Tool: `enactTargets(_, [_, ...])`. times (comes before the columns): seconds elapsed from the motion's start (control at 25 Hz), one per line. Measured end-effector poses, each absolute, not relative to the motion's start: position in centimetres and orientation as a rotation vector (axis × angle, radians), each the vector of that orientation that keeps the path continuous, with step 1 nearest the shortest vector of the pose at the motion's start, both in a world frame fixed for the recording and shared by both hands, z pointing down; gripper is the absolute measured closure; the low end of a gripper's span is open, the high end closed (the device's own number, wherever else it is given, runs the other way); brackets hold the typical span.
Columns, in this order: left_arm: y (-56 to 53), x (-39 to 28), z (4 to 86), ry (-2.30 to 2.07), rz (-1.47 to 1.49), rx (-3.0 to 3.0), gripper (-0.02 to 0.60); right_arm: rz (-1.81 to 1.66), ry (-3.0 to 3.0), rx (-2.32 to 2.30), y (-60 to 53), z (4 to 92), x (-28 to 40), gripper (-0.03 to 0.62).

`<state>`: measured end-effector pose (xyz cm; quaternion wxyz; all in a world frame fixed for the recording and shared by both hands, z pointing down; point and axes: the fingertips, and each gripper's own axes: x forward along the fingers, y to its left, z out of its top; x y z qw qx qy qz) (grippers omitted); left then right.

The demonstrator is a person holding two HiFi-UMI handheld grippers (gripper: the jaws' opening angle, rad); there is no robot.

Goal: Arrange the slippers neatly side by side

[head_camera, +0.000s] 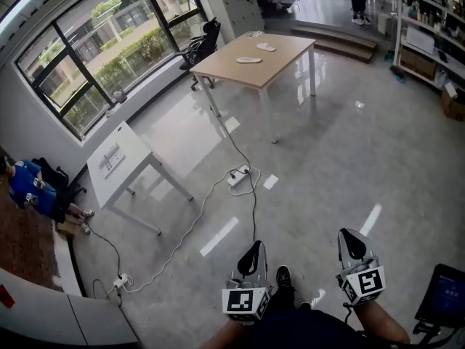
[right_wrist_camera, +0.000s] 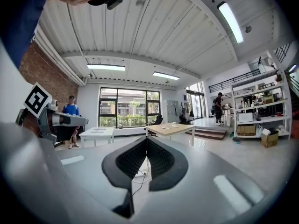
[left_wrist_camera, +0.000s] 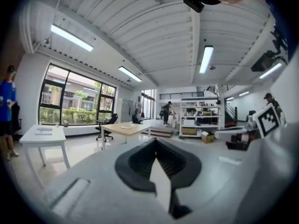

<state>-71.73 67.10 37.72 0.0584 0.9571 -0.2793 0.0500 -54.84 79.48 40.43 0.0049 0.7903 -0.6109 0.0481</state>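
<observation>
Two pale flat slippers (head_camera: 249,59) lie slightly apart on a light wooden table (head_camera: 287,57) in the head view, far across the glossy grey floor (head_camera: 327,158) from the left gripper (head_camera: 253,247) and right gripper (head_camera: 352,235). The left gripper view shows its jaws pressed together, empty. The right gripper view shows its jaws closed on nothing.

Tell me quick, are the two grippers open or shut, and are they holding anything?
Left gripper: jaws shut, holding nothing.
Right gripper: jaws shut, holding nothing.
</observation>
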Motion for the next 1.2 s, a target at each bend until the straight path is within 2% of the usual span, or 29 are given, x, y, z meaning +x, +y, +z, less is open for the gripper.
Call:
enactTargets(0.36, [59.7,-62.3,40.7,-0.629,0.182,2.914,0.578,0.205,-1.759,2.573,72.7,41.8,-47.3,0.583])
enactTargets(0.44, [57.4,-60.1,40.8,-0.57,0.187,2.928,0.543,0.202,-1.715,2.59,70.8,41.3,-45.6,0.583])
enactTargets(0.68, [51.6,-54.4,40.6,-0.461,0.185,2.914,0.54,0.202,-1.607,2.639,65.9,40.0,-40.7,0.582])
enactTargets(1.2, [45.2,-41.9,42.1,-0.489,0.223,2.941,0.54,0.245,-1.714,2.632,58.0,42.2,-28.5,0.574])
